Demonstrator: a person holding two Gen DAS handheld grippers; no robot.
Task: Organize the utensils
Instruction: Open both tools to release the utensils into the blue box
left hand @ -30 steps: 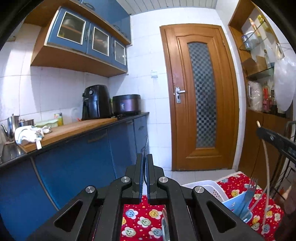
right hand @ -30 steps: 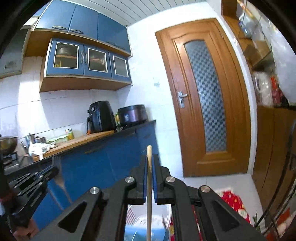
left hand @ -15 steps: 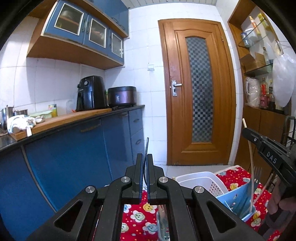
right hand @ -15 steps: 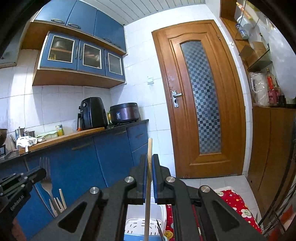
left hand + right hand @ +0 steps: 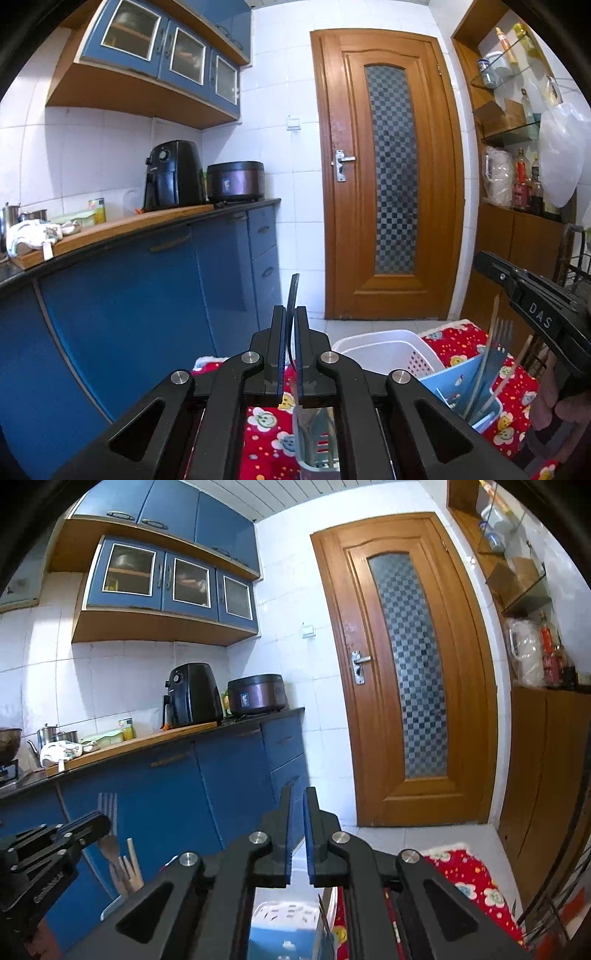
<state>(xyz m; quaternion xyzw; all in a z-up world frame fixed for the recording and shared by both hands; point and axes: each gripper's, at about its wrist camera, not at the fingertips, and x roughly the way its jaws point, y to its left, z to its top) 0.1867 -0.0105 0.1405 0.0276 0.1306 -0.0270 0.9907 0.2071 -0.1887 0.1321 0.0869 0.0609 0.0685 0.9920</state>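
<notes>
The chopstick has left the right gripper [image 5: 297, 834], now released; the left gripper [image 5: 290, 350] clenches a thin, stiff, slippery utensil [image 5: 292, 299] mid-handle.

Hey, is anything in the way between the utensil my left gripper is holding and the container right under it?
Nothing visible. The left gripper holds the thin dark utensil upright, and its shiny lower end hangs directly over the grey-blue container below. The fork stands off to the right in the blue holder.
</notes>
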